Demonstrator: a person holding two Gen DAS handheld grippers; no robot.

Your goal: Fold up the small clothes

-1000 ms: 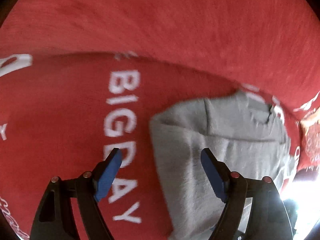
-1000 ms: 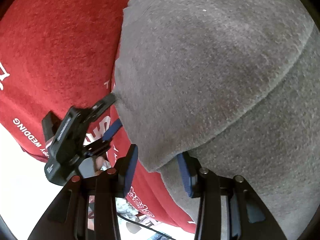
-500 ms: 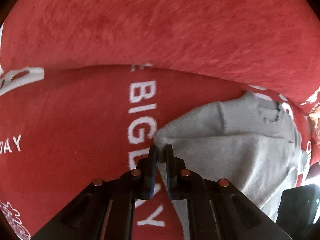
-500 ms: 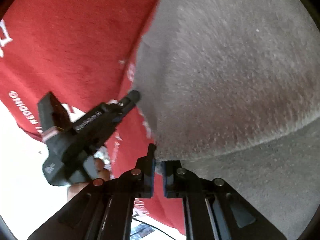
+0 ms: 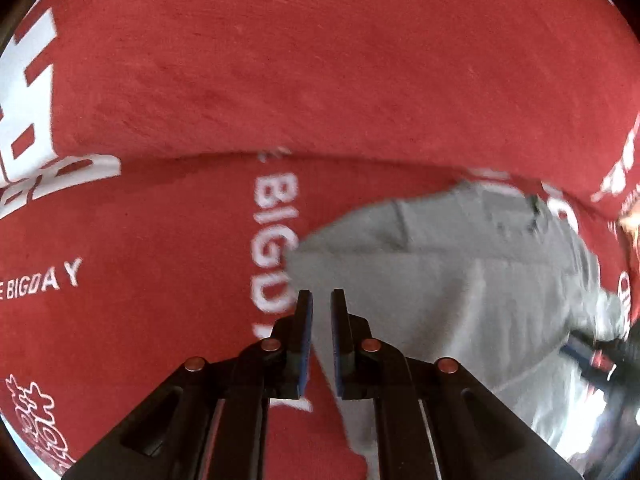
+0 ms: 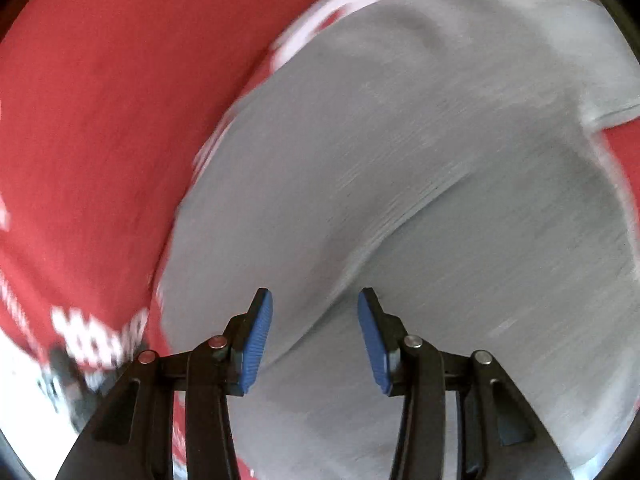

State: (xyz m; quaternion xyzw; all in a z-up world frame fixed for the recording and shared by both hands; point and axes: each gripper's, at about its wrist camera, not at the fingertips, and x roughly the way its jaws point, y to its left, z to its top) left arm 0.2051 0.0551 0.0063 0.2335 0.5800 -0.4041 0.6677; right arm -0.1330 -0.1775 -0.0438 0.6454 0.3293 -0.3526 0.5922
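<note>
As right claw (image 6: 315, 300) opens over garment (image 6: 400, 160) | only left view reads BIGDAY (image 5: 276, 240)

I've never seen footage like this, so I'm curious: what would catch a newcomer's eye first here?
The bright red cloth with white lettering such as "BIG DAY" fills both views, and a grey garment lies on it, to the right in the left wrist view. The left gripper has its jaws nearly together at the garment's edge, while the right gripper is opening over the grey fabric, its blue pads apart and pressing nothing.
</note>
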